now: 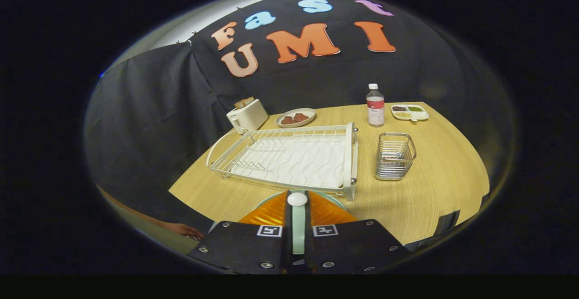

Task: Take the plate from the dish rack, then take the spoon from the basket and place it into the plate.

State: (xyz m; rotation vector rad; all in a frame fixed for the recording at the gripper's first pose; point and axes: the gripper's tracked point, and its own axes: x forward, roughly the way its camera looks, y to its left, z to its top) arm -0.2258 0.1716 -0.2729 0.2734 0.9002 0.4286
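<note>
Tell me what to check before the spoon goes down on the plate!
1. Plate out of the dish rack: ok. The plate lies on the table in front of it.
2. Spoon out of the basket: ok.
3. Grip: ok. The gripper is shut on the spoon.
4. Spoon above the plate: ok. The plate's rim shows on both sides of the fingers.
5. Height above the plate: cannot tell.
6. Person's hand clear of the plate: ok. It is at the table's edge.
</note>
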